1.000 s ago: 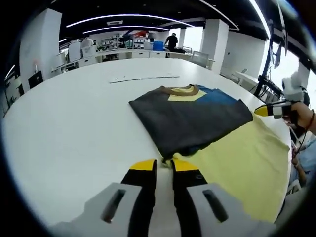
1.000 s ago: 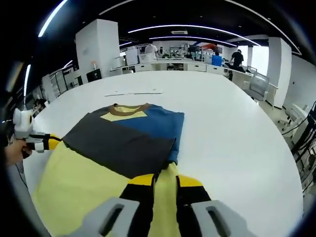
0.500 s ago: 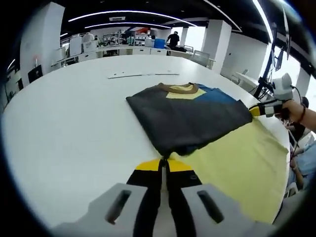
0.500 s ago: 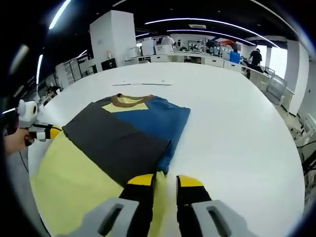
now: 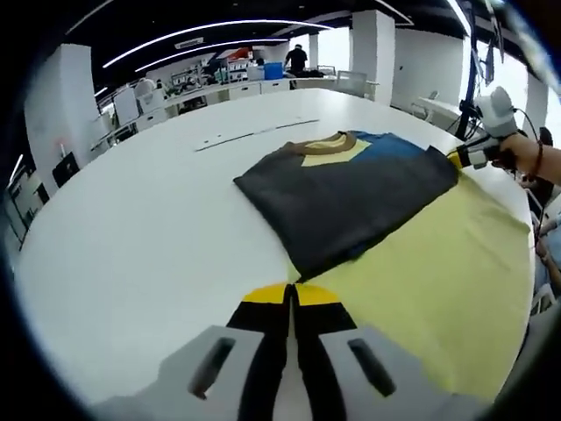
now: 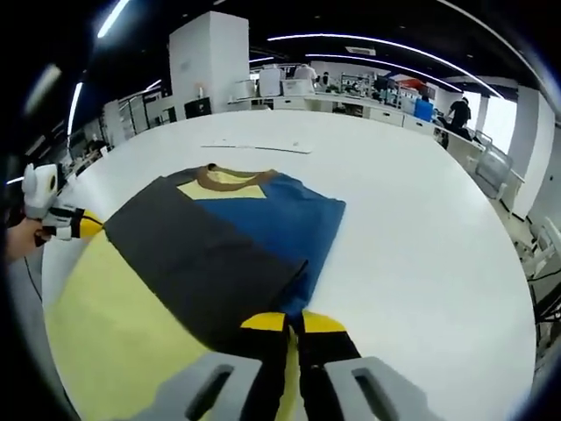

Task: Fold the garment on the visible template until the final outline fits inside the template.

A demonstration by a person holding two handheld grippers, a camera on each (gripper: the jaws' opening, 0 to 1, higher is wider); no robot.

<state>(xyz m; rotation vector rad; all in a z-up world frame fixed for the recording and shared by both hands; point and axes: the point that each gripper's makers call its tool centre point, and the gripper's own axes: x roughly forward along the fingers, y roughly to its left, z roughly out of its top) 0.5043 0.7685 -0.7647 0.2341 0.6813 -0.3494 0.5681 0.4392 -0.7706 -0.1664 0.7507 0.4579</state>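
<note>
Left gripper (image 5: 290, 294) shows jaws pressed together at 6 o'clock; right gripper (image 6: 294, 322) likewise, jaws nearly touching.

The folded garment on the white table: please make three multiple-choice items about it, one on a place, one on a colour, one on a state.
1. What does the folded dark grey and blue garment lie partly on?
A. a pale yellow sheet
B. a red tray
C. a chair

2. What colour is the collar band?
A. white
B. brown
C. green

3. How do the fingers of the left gripper stand?
A. wide open
B. shut
C. holding a cup

Answers: 1 A, the pale yellow sheet shows under the garment's near edge on the white table. 2 B, a brown band curves round the neck. 3 B, the yellow-tipped fingers meet with no gap in the left gripper view.
</note>
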